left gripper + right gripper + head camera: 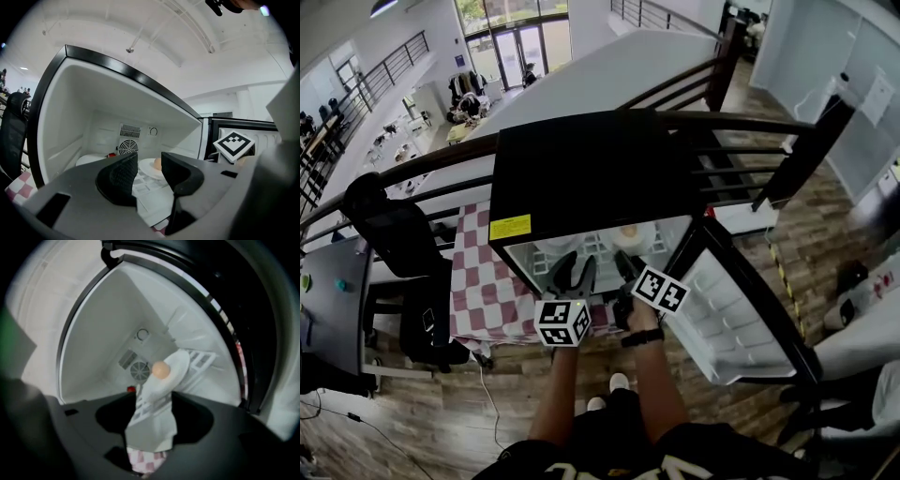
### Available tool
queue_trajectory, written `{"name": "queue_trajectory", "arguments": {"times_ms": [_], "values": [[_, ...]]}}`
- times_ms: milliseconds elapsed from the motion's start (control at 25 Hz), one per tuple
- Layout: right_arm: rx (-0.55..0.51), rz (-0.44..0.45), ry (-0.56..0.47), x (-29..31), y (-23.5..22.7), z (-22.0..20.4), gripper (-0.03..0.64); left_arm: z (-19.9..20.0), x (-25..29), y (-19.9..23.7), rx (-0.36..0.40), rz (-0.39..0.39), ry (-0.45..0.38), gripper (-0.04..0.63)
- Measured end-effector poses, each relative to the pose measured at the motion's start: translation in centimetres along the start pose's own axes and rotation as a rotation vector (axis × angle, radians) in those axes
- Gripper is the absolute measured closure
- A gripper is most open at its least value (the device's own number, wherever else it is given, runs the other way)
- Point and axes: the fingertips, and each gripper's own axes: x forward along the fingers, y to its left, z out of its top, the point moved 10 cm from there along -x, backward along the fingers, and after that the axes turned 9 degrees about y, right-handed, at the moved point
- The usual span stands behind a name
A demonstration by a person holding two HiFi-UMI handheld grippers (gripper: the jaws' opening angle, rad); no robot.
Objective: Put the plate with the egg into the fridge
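The round white plate (180, 363) with the pale brown egg (161, 370) rests inside the small black fridge (591, 178); left gripper (150, 164) and right gripper (152, 416) hold their fingers released, grasping nothing

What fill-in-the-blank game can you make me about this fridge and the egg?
The egg lies on a white ____.
The plate stands inside the fridge, whose door is ____.
The left gripper and right gripper both hold ____.
Missing words: plate; open; nothing.
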Motion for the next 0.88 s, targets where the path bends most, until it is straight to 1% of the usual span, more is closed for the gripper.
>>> {"name": "queue_trajectory", "arguments": {"times_ms": [40,120,280,400,560,640,720,760,880], "values": [[-0.021,-0.024,0.022,-0.1,0.1,-0.1,0.375,0.0,-0.2,-0.1,0.002,-0.001,0.001,0.420],[-0.055,-0.051,0.042,-0.6,0.0,-0.5,0.370,0.0,-0.5,-0.5,0.016,-0.002,0.007,0.420],[-0.127,-0.034,0.010,-2.2,0.7,-0.4,0.370,0.4,-1.4,-1.2,0.045,0.000,0.003,0.420],[-0.261,-0.029,-0.040,-3.7,2.3,0.1,0.371,0.9,-2.2,-1.3,0.047,0.013,0.003,0.420],[-0.502,-0.032,-0.149,-6.5,5.5,0.7,0.373,1.7,-4.0,-1.0,0.037,0.062,0.008,0.431],[-0.588,-0.013,-0.200,-7.8,7.0,0.8,0.392,2.4,-5.0,-0.8,0.046,0.081,-0.010,0.449],[-0.652,0.000,-0.240,-9.1,8.2,0.8,0.441,2.8,-6.0,-0.8,0.051,0.091,-0.025,0.470],[-0.685,-0.008,-0.256,-9.7,8.7,0.8,0.467,2.9,-6.5,-0.9,0.055,0.097,-0.029,0.482],[-0.786,-0.059,-0.291,-11.4,10.1,0.6,0.510,3.2,-7.6,-1.4,0.082,0.120,-0.024,0.539]]}}
